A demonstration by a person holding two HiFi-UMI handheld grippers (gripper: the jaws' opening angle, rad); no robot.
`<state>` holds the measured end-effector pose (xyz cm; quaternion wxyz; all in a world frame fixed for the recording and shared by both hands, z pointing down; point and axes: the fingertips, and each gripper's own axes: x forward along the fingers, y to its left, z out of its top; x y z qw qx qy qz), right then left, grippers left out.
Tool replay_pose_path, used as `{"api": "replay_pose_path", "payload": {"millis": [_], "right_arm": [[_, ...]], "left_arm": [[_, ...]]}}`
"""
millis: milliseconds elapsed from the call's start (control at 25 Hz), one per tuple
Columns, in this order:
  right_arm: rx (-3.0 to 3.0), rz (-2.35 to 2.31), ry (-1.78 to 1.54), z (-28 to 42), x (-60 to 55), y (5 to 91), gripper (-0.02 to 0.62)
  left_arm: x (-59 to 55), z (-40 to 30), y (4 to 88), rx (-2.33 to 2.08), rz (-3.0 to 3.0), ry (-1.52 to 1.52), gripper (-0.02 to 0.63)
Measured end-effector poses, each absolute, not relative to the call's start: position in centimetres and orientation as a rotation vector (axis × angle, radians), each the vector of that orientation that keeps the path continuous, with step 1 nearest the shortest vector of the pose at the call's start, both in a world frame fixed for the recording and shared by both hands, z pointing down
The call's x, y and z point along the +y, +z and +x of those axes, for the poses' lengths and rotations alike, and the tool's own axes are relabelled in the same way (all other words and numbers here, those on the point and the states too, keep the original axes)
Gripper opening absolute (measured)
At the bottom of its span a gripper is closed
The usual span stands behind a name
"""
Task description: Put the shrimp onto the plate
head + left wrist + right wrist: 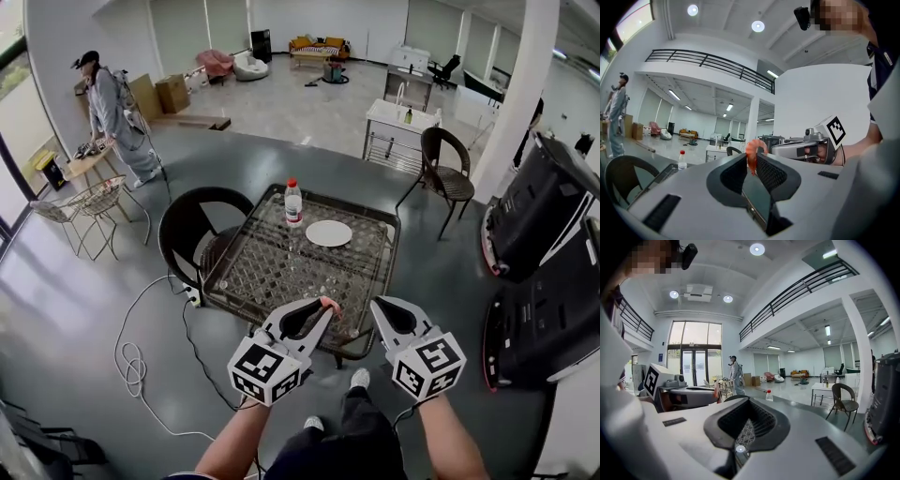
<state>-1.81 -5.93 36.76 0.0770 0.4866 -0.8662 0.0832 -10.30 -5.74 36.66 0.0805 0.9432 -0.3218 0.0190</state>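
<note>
An orange-pink shrimp (329, 303) is pinched at the tip of my left gripper (322, 312), held in the air above the near edge of the glass table (281, 272). In the left gripper view the shrimp (752, 154) sticks up between the ribbed pads, and my left gripper (751, 161) is shut on it. The white plate (328, 232) lies bare at the table's far side, well beyond both grippers. My right gripper (379, 307) hovers beside the left one, its tips together and nothing in them. In its own view the right gripper (749, 401) looks shut.
A water bottle (293, 202) with a red cap stands left of the plate. Dark wicker chairs stand at the table's left (192, 230) and far right (445, 169). A white cable (141, 366) trails on the floor. A person (108, 112) works at a far small table.
</note>
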Motion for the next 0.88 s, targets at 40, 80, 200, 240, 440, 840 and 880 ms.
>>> {"api": "replay_pose_path", "payload": {"millis": [40, 80, 200, 240, 440, 840, 880], "right_arm": [[-2.601, 1.446, 0.253, -1.8, -6.8, 37.0, 0.005], [-2.605, 1.435, 0.257, -1.7, -7.7, 37.3, 0.005], [-2.623, 1.417, 0.274, -0.4, -11.1, 38.0, 0.005], [-2.633, 1.412, 0.28, 0.0, -12.5, 38.2, 0.005], [-2.661, 1.378, 0.321, 1.7, -18.3, 39.8, 0.005], [-2.673, 1.321, 0.371, 5.8, -28.5, 42.6, 0.005], [-2.673, 1.313, 0.38, 5.9, -29.2, 42.9, 0.005]], "left_arm": [[-6.6, -10.2, 36.9, -0.973, 2.816, 0.066, 0.071], [-7.5, -10.0, 37.1, -0.981, 2.811, 0.076, 0.071], [-10.5, -8.7, 37.8, -1.0, 2.791, 0.106, 0.071], [-11.6, -8.3, 38.1, -1.008, 2.784, 0.123, 0.071], [-16.8, -7.0, 39.9, -1.054, 2.741, 0.225, 0.071], [-27.0, -3.4, 43.4, -1.142, 2.682, 0.438, 0.071], [-27.8, -3.3, 43.8, -1.146, 2.679, 0.457, 0.071]]}}
